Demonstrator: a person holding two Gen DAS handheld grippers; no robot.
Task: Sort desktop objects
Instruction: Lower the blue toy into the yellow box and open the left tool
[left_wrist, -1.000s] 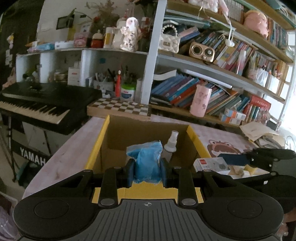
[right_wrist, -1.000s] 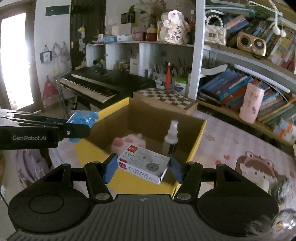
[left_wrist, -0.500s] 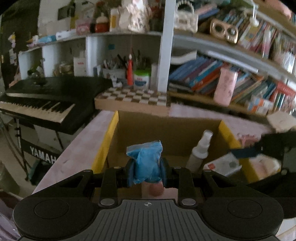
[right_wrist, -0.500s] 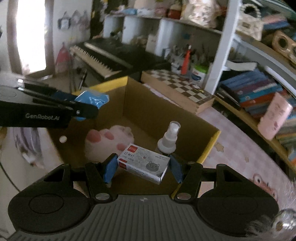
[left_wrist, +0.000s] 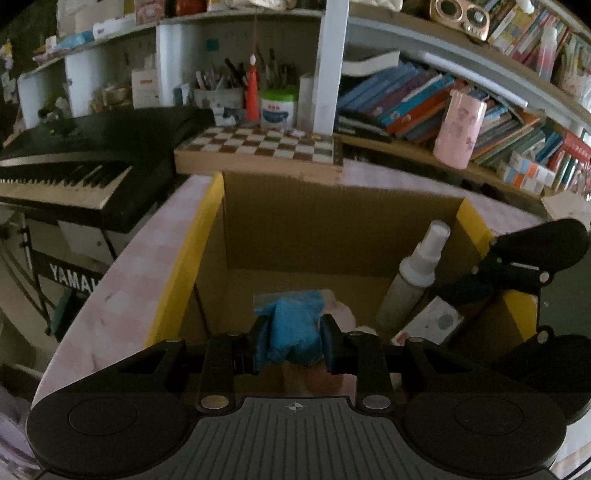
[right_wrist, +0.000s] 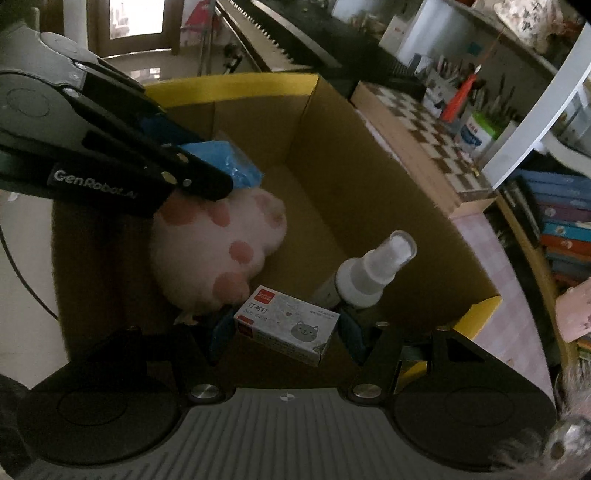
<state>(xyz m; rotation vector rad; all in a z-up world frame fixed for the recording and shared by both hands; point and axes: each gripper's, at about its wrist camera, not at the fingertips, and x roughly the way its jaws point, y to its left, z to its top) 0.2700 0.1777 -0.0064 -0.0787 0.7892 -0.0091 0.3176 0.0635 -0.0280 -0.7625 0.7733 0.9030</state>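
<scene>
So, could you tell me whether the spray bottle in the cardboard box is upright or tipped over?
Roughly upright: the spray bottle stands nozzle-up against the cardboard box wall.

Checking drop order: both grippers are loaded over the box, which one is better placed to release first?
Probably right. The right gripper holds the staple box low inside the cardboard box, over bare floor beside the spray bottle. The left gripper holds its blue packet above the plush paw.

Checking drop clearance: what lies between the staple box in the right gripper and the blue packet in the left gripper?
The pink paw-shaped plush lies between the staple box and the blue packet, on the cardboard box floor; the right wrist view shows it.
</scene>
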